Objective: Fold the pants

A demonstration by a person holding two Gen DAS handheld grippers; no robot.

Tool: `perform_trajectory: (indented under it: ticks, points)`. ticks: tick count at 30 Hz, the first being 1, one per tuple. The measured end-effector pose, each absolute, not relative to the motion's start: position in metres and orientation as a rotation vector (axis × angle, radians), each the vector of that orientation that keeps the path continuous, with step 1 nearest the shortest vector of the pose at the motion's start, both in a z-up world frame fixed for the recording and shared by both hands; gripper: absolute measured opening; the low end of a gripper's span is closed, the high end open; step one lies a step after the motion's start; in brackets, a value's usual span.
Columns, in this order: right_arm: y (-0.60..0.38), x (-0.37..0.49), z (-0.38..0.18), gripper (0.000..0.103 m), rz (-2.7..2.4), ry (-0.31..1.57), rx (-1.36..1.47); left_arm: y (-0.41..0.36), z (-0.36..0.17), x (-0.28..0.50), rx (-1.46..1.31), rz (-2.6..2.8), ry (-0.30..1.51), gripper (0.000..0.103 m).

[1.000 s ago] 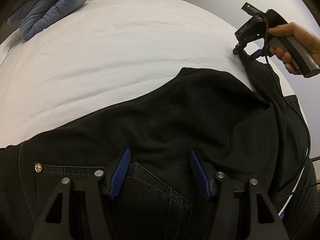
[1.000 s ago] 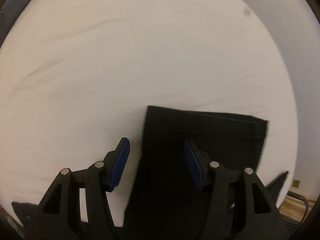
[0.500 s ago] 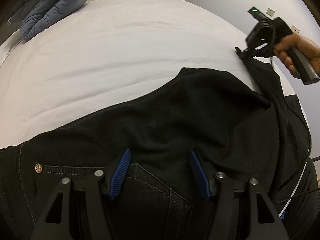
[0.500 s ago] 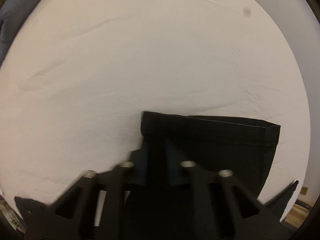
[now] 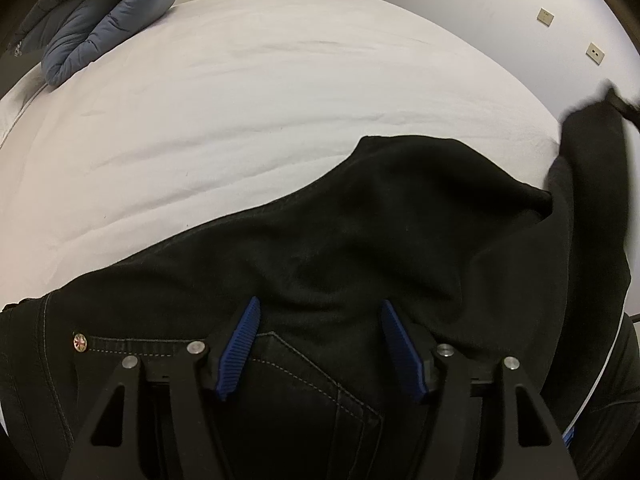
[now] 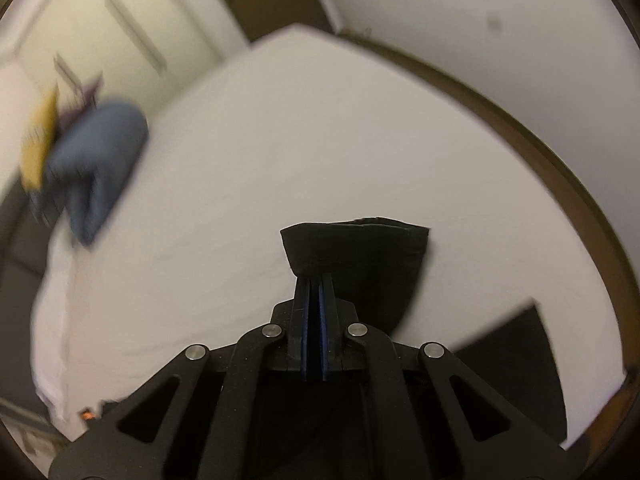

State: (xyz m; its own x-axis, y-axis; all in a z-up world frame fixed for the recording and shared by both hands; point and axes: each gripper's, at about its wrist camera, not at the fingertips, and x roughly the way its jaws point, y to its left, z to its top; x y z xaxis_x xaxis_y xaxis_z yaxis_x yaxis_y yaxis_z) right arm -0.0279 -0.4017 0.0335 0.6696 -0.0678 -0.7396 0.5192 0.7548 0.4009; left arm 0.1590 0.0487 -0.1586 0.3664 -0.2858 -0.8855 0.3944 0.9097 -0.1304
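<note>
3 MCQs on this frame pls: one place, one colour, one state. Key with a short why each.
1. Where is the blue duvet in the left wrist view?
A. Far left corner of the bed
B. Draped over the pants
C. On the floor

2. What colour are the pants?
A. Beige
B. Black
C. Red

3. What state is the right gripper in?
A. Open above the bed
B. Shut on a pant leg hem
C. Out of view

Key:
1 A: the duvet lies rolled at the top left on the white sheet, apart from the pants.
2 B: the denim is black, with pale stitching near the pocket by the open left gripper.
3 B: the blue pads sit pressed together with the hem bunched out of their tips.
</note>
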Motion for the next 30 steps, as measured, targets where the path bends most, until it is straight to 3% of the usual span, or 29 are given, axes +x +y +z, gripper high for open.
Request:
perform_trajectory:
  ticks: [5,10,14,16,17,18,20,22,25,26,27,28,29,30]
  points:
    - [-0.427,-0.156,0.003,0.003,-0.466,0.647,0.851,0.043,-0.157,0.161,0.106,-0.437,1.122,0.069]
    - [-0.441,-0.243,-0.093,0.003,-0.553,0.644,1.133,0.029,-0.154,0.162,0.118,-0.427,1.13,0.077]
    - [-0.462,-0.287,-0.155,0.009,-0.491,0.6,1.373,0.018,-0.152,0.161,0.119,-0.401,1.135,0.077]
    - [-0.459,-0.289,-0.16,0.027,-0.486,0.579,1.37,0.012,-0.151,0.161,0.117,-0.387,1.142,0.077]
    - [-0.457,-0.29,-0.162,0.051,-0.469,0.562,1.371,0.009,-0.15,0.161,0.118,-0.38,1.147,0.077]
    - [-0.45,-0.292,-0.164,0.068,-0.443,0.522,1.382,0.008,-0.15,0.162,0.118,-0.374,1.151,0.077]
    - [-0.442,-0.293,-0.164,0.076,-0.443,0.493,1.377,0.002,-0.148,0.164,0.116,-0.36,1.161,0.077]
    - [-0.454,-0.289,-0.151,0.076,-0.444,0.513,1.332,-0.002,-0.147,0.163,0.113,-0.352,1.166,0.077]
    - [-0.455,-0.268,-0.145,0.075,-0.396,0.526,1.3,-0.009,-0.145,0.161,0.116,-0.342,1.173,0.077]
    - [-0.456,-0.261,-0.143,0.066,-0.39,0.538,1.291,-0.014,-0.147,0.162,0.117,-0.339,1.175,0.077]
    - [-0.456,-0.259,-0.142,0.047,-0.387,0.563,1.277,-0.015,-0.146,0.161,0.117,-0.337,1.177,0.077]
    - [-0.457,-0.254,-0.144,0.034,-0.39,0.592,1.269,-0.012,-0.149,0.164,0.116,-0.336,1.177,0.078]
    - [-0.461,-0.236,-0.155,0.008,-0.413,0.627,1.258,-0.015,-0.149,0.163,0.117,-0.335,1.178,0.078]
    - [-0.462,-0.237,-0.158,0.002,-0.45,0.657,1.24,-0.019,-0.151,0.161,0.119,-0.334,1.178,0.078]
